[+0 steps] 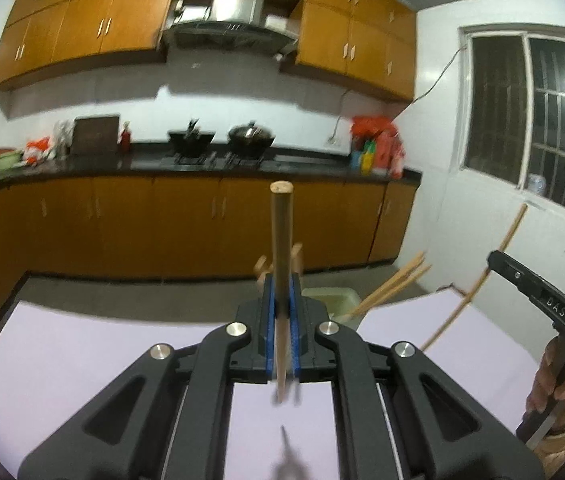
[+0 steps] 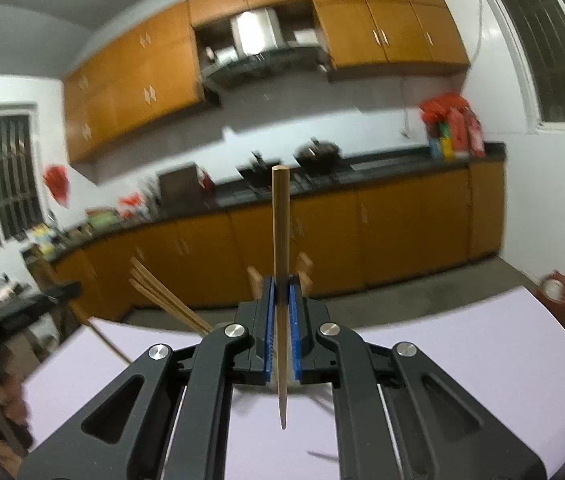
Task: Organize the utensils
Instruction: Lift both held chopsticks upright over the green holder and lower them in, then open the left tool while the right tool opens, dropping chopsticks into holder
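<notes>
chopsticks: left gripper clamps one chopstick upright; right gripper clamps another chopstick above lilac table

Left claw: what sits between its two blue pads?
One wooden chopstick, upright and clamped in the left claw, shown in the left wrist view.

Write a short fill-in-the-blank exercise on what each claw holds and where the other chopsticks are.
1. The left claw is shut on one ____.
2. The chopstick in the right claw stands ____, thin tip down.
3. More chopsticks lean in a pale green ____ on the table.

Missing words: chopstick; upright; container
</notes>
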Demonstrator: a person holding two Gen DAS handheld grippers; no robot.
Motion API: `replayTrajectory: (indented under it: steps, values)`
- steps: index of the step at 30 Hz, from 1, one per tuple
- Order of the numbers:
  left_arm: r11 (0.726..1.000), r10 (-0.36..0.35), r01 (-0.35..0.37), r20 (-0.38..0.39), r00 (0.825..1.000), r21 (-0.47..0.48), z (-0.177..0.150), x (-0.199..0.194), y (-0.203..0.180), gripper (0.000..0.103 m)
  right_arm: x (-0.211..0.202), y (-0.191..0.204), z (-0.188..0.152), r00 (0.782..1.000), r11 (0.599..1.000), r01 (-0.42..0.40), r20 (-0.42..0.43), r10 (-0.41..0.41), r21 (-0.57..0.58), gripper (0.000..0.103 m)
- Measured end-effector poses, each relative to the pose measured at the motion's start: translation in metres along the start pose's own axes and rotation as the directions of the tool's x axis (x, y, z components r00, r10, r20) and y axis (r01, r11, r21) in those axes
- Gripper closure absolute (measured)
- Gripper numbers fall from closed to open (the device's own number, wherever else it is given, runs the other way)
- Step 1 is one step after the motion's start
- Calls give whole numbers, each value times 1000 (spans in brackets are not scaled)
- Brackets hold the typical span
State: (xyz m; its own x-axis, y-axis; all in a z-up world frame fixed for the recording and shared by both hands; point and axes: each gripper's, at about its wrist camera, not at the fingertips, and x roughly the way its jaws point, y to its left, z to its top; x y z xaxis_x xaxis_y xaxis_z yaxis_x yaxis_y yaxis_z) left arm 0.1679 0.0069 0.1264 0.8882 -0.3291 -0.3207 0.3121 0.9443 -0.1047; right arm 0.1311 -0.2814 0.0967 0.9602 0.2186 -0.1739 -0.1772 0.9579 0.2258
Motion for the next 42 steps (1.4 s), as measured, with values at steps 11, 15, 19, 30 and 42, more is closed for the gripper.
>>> replayTrajectory:
  steps: [11, 15, 19, 30, 42]
  values:
    - [1000, 16, -13, 180, 984, -18, 59, 33, -30, 96, 37, 29, 35, 979, 999, 9, 204, 2, -53, 95]
    - [1000, 22, -18, 170, 985, -26, 54, 57, -31, 96, 62, 25, 26, 983, 999, 22, 183, -13, -43, 95]
    - [1000, 14, -10, 141, 990, -25, 42, 76, -31, 96, 82, 20, 14, 991, 999, 30, 131, -26, -34, 95]
    - [998, 11, -8, 46, 999, -64, 21, 103, -16, 83, 92, 19, -3, 1000, 999, 13, 18, -12, -39, 83]
    - [995, 62, -53, 103, 993, -90, 17, 32, -1, 37, 29, 13, 8, 995, 996, 73, 77, -69, -49, 23]
